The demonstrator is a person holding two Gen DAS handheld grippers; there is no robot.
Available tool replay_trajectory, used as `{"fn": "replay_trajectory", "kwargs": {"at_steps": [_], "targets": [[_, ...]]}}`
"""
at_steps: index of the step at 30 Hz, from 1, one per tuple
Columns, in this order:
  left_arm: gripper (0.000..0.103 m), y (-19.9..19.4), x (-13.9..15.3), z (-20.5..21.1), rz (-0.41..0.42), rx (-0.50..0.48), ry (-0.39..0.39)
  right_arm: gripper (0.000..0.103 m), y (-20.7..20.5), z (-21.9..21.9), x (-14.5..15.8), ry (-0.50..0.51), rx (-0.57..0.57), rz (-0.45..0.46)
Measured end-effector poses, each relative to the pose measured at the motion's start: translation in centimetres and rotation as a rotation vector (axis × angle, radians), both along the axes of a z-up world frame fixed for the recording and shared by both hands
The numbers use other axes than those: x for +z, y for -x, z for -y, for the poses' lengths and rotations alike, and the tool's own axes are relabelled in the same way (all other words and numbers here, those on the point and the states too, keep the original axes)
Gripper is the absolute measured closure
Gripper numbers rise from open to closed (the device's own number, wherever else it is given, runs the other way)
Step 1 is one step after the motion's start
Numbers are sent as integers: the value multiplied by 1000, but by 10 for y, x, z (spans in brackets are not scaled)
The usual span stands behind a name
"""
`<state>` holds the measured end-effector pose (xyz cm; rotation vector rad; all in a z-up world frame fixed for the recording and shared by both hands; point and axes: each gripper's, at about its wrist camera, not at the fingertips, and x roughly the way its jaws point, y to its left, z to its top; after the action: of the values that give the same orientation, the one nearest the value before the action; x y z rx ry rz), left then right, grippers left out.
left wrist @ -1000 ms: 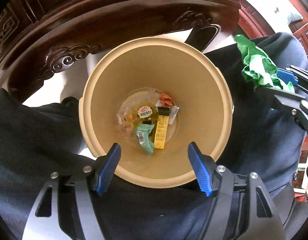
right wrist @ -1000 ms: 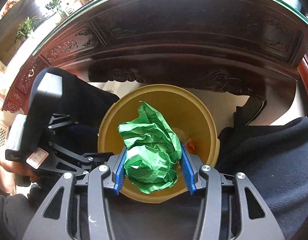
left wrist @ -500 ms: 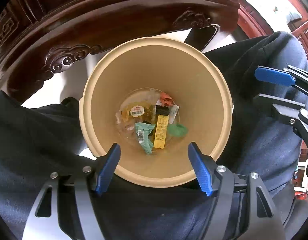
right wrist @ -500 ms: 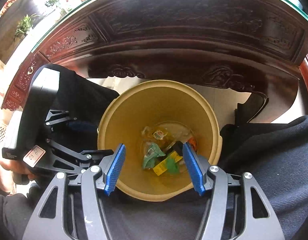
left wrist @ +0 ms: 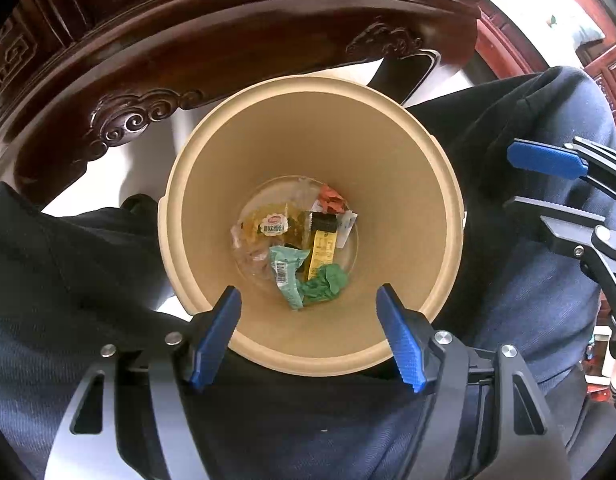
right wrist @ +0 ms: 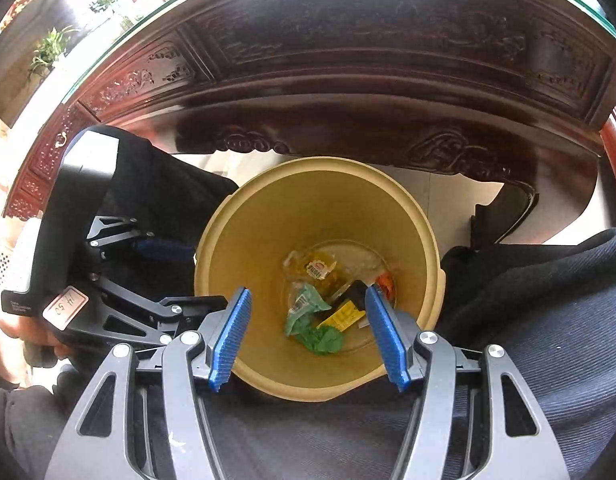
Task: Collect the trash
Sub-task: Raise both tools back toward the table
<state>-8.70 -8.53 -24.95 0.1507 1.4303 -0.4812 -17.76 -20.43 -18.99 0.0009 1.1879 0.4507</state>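
A tan waste bin [left wrist: 412, 184] stands between the person's legs; it also shows in the right wrist view [right wrist: 267, 240]. At its bottom lie several wrappers and a crumpled green paper ball [left wrist: 326, 282], also seen in the right wrist view [right wrist: 322, 340]. My left gripper [left wrist: 308, 334] is open and empty above the bin's near rim. My right gripper [right wrist: 305, 334] is open and empty above the bin too; it shows at the right of the left wrist view [left wrist: 548, 184].
A dark carved wooden table [right wrist: 368, 80] with a glass top hangs over the far side of the bin. The person's dark trousers [left wrist: 67, 280] flank the bin on both sides. Pale floor [left wrist: 119, 168] shows behind.
My right gripper opened and let go of the green paper ball, which fell to the bottom of the bin. The left gripper stayed still.
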Motion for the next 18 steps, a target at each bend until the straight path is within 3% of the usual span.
{"fn": "replay_trajectory", "kwargs": {"at_steps": [7,10,14,18], "targets": [[28,1,9,3,61,-24,-25,43,-2,4,4,-22,-8,12],[28,-4,21,2,84,-22,-5,43,-5,7,19,-28,-14,58],[24,-16,58,-2,192,-7,2,39,-13,13,51,-37,-17,164],[15,-39,118,-12,359,46,42,35,-29,20,85,-49,-35,284]]}}
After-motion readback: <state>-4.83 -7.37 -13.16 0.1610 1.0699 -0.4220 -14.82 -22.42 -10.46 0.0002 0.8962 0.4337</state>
